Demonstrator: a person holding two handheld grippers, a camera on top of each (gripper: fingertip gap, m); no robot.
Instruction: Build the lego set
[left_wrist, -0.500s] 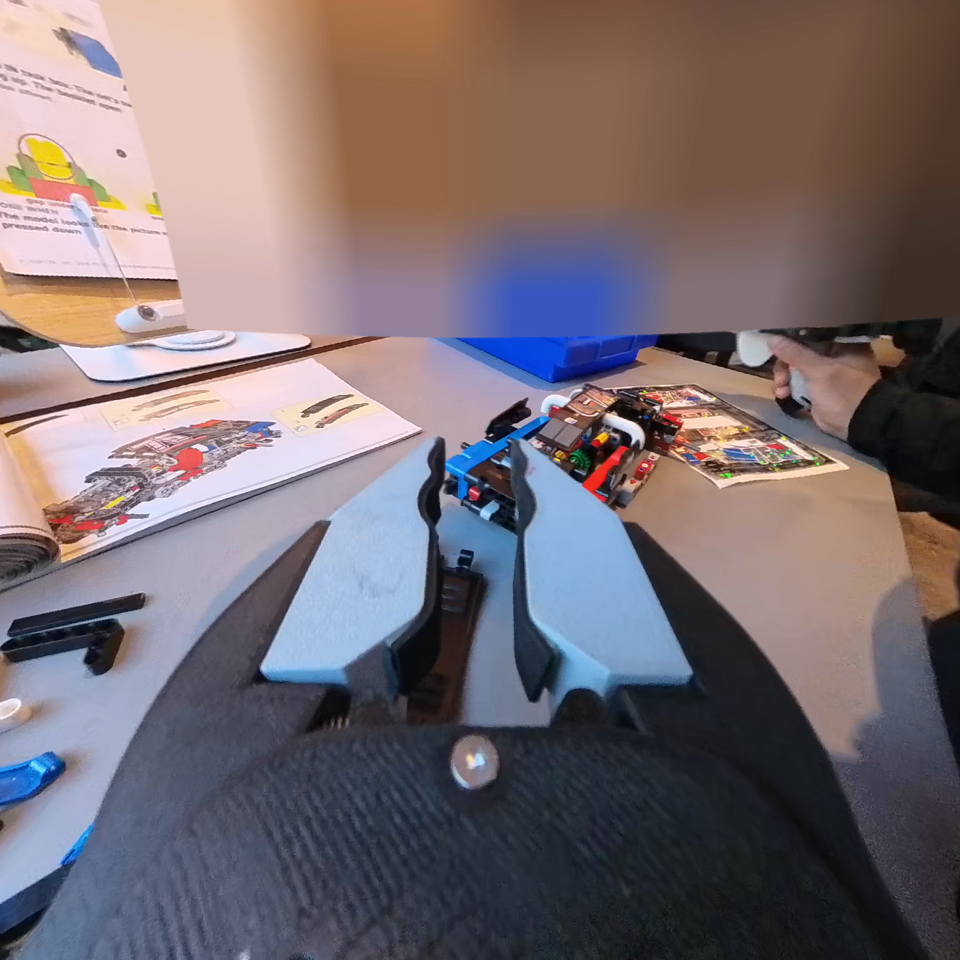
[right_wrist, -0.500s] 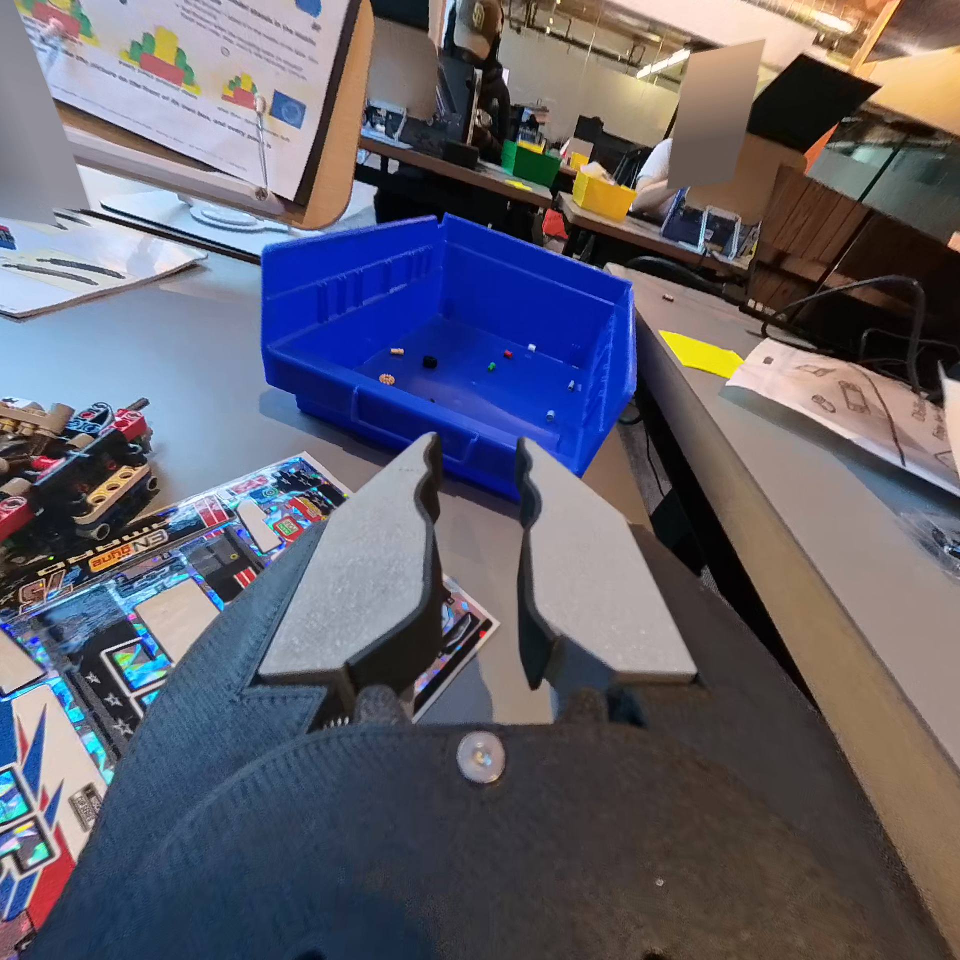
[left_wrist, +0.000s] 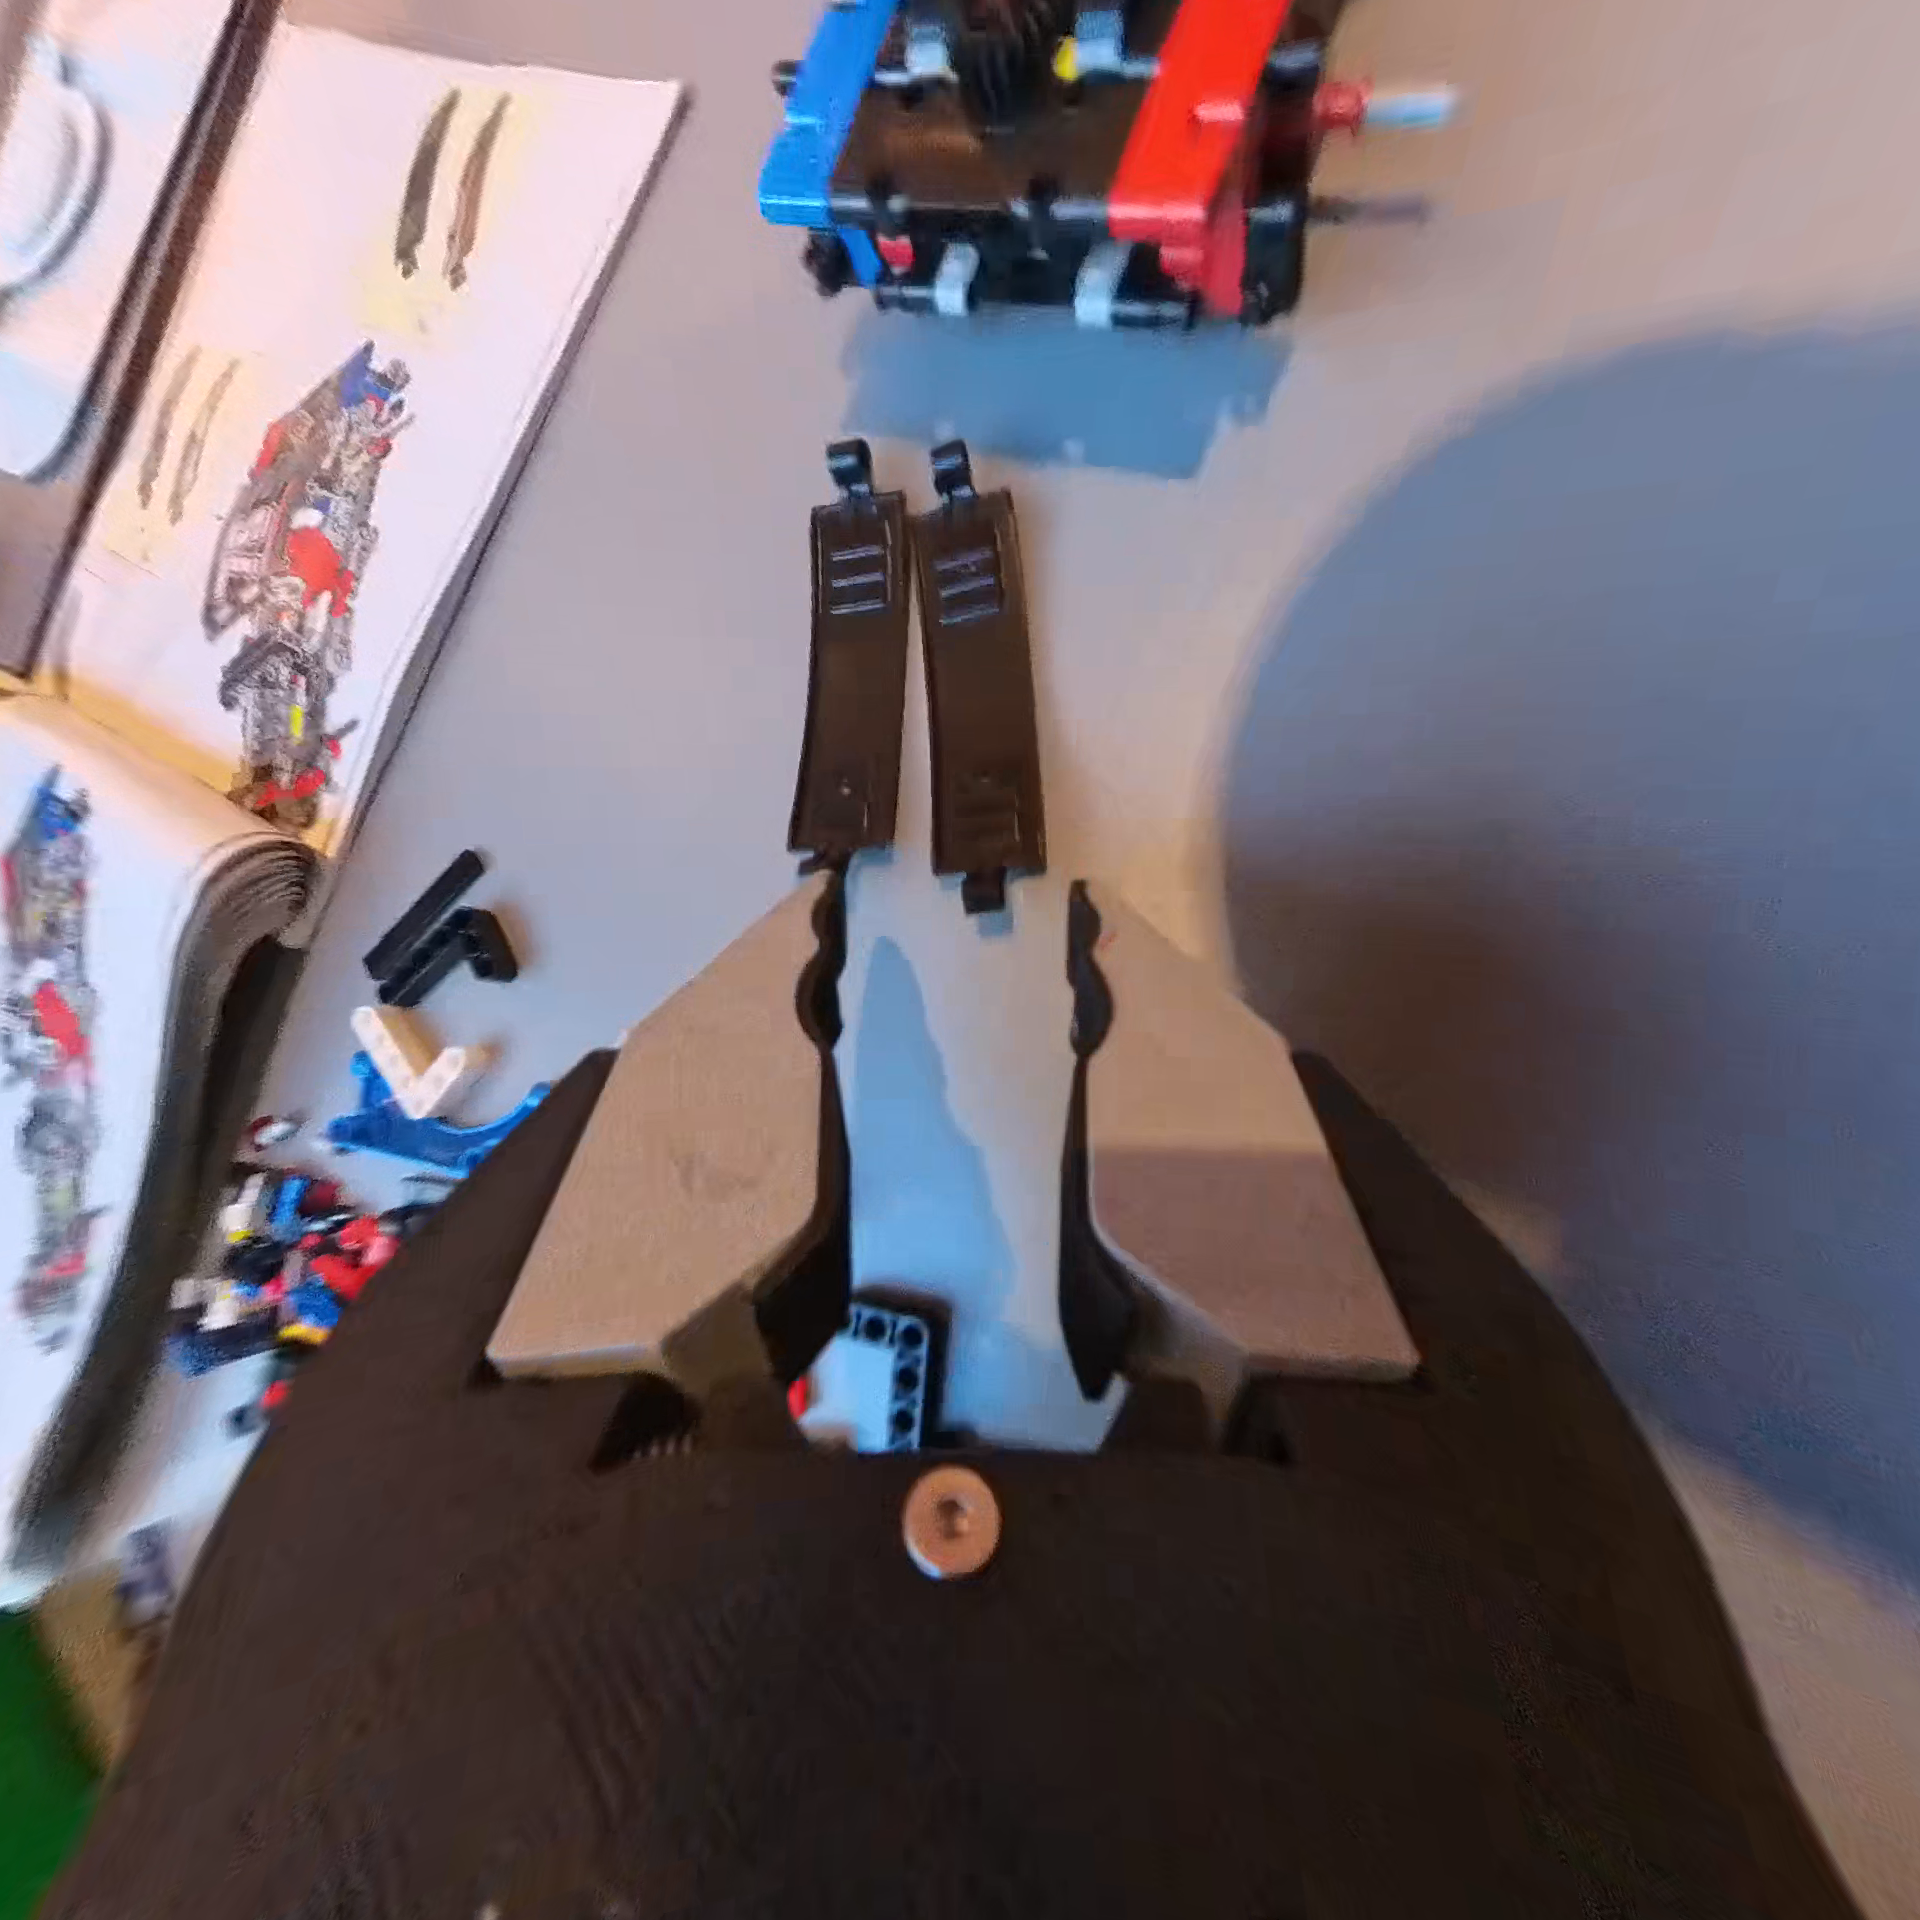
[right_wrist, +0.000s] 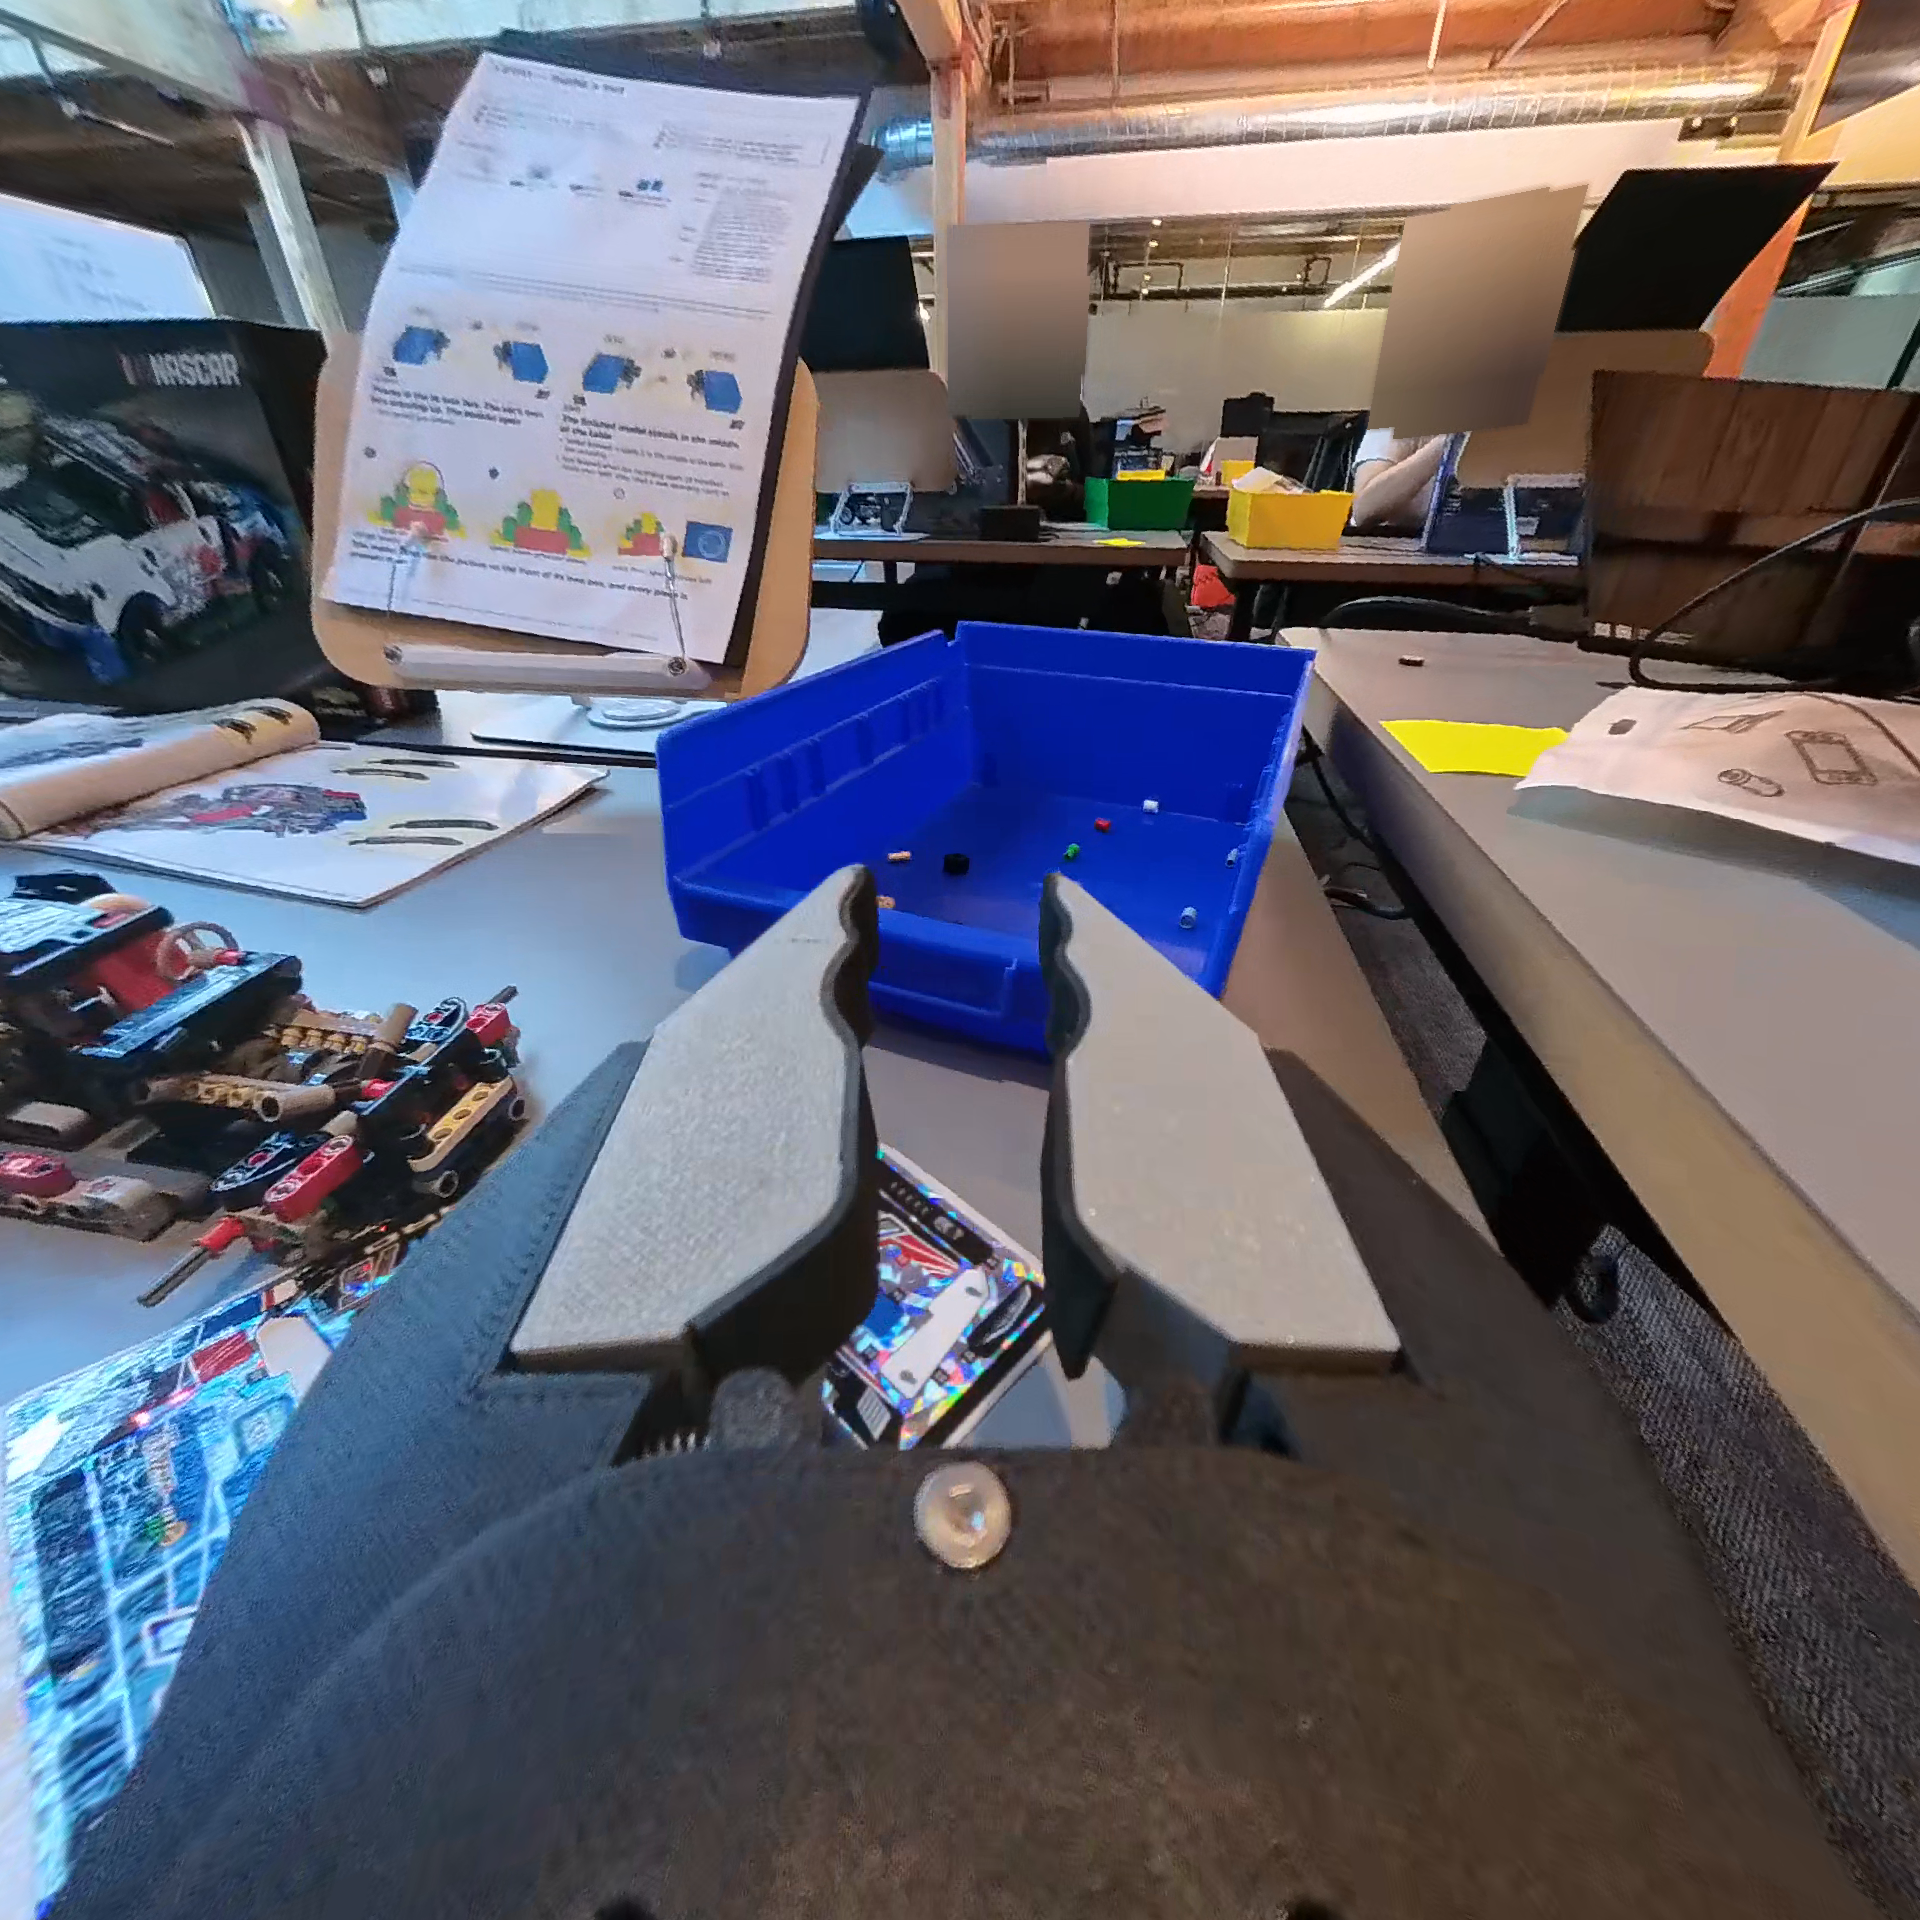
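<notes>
In the left wrist view my left gripper (left_wrist: 954, 914) is open and empty, looking down at the grey table. Two long black curved panel pieces (left_wrist: 914, 675) lie side by side just beyond its fingertips. The partly built car model (left_wrist: 1039, 177), black with blue and red beams, sits farther ahead. In the right wrist view my right gripper (right_wrist: 954, 914) is open and empty above a shiny sticker sheet (right_wrist: 935, 1320). The model (right_wrist: 239, 1081) lies to its left.
An open instruction booklet (left_wrist: 343, 468) lies at the left, with loose black, white and blue pieces (left_wrist: 416, 1060) beside it. A blue bin (right_wrist: 987, 821) with a few tiny parts stands ahead of the right gripper. A clipboard stand (right_wrist: 582, 395) and the set's box (right_wrist: 145, 499) stand behind. The tips of one gripper are about 50 centimetres away from the tips of the other. To the model (right_wrist: 239, 1081): right tips about 20 centimetres, left tips about 30 centimetres.
My left gripper has opened and tilted down over the table; the two black panels now lie ahead of its tips. My right gripper has opened wider and tilted upward.
</notes>
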